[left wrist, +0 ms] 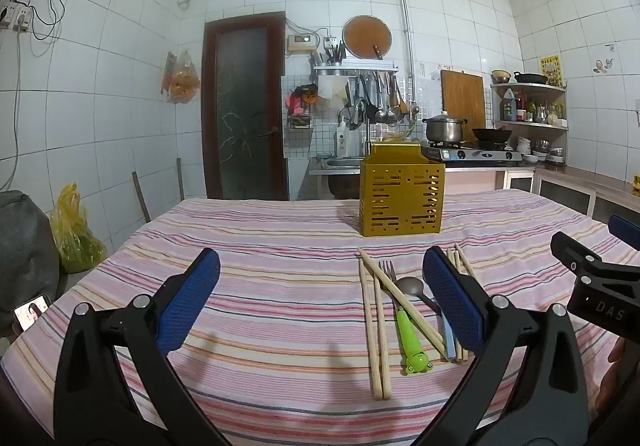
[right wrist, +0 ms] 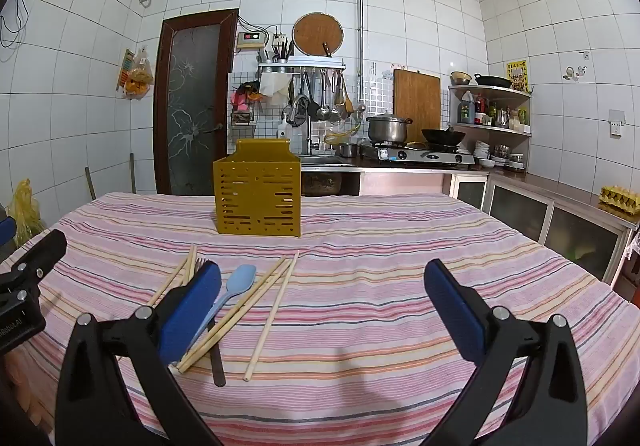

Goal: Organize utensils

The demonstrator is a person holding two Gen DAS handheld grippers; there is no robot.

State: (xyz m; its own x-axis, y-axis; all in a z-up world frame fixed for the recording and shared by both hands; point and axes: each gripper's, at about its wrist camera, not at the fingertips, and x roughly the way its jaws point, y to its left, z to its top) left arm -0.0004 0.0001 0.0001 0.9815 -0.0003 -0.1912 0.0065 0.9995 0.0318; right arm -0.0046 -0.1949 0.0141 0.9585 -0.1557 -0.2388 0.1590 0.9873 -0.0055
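Both our left gripper [left wrist: 320, 302] and right gripper [right wrist: 322, 308] hover with fingers spread wide and empty, while the chopsticks [left wrist: 378, 330], fork [left wrist: 400, 310] and blue spoon [right wrist: 234, 292] lie before the yellow holder [left wrist: 402, 198] on the striped surface [left wrist: 260, 286].

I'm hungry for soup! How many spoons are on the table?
2. The blue spoon lies among the utensils in front of the yellow holder; the grey spoon lies beside the green-handled fork. Others may be hidden.
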